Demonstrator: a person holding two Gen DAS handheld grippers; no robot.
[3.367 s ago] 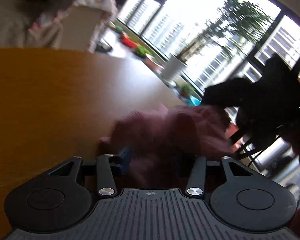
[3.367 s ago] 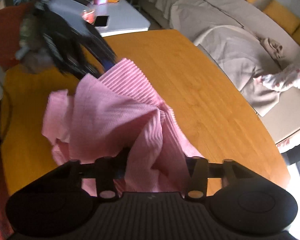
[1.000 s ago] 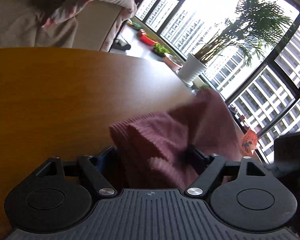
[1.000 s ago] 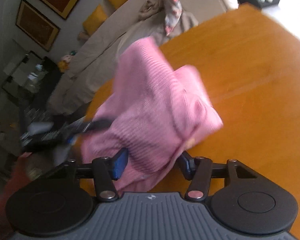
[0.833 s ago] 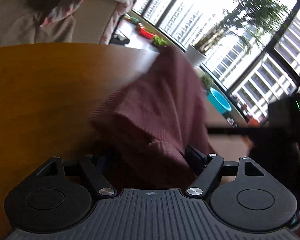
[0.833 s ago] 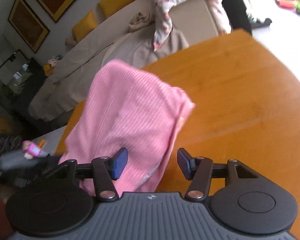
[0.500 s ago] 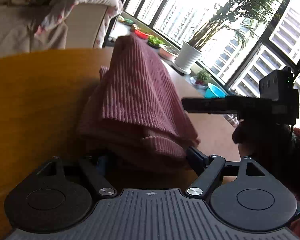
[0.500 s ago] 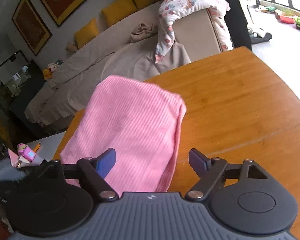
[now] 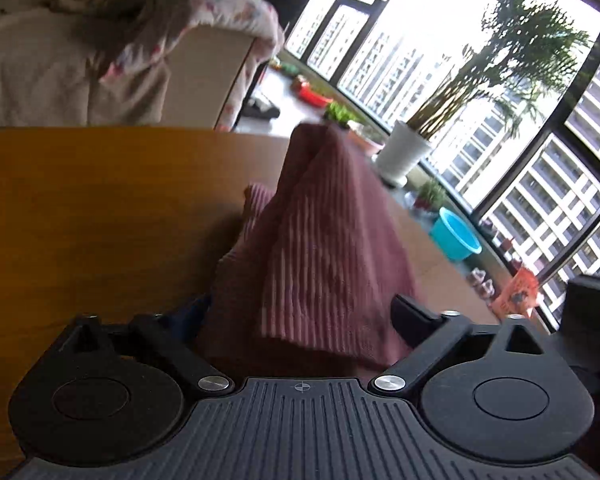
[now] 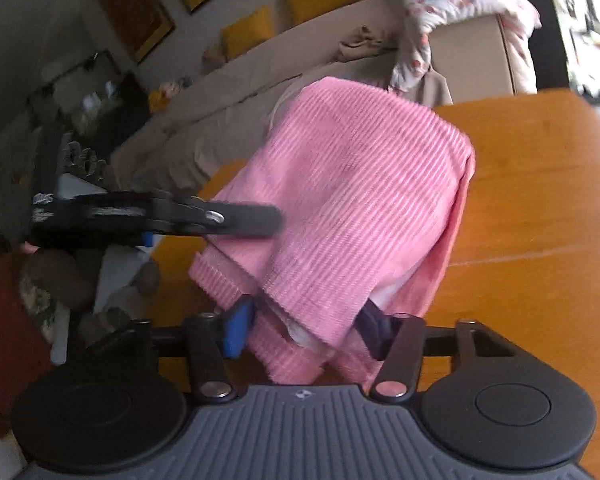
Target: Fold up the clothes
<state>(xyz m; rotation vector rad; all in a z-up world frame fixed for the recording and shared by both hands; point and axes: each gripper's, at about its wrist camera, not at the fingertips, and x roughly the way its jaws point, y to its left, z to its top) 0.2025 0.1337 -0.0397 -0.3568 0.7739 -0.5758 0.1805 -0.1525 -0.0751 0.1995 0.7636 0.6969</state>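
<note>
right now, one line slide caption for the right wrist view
Pink ribbed garment folded on the wooden table, lying between the right hand-held gripper's open fingers.

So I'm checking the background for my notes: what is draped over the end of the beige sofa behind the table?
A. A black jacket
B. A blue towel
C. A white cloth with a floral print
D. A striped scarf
C: a white floral-print cloth hangs over the end of the beige sofa behind the wooden table, and the left wrist view shows it too.
</note>
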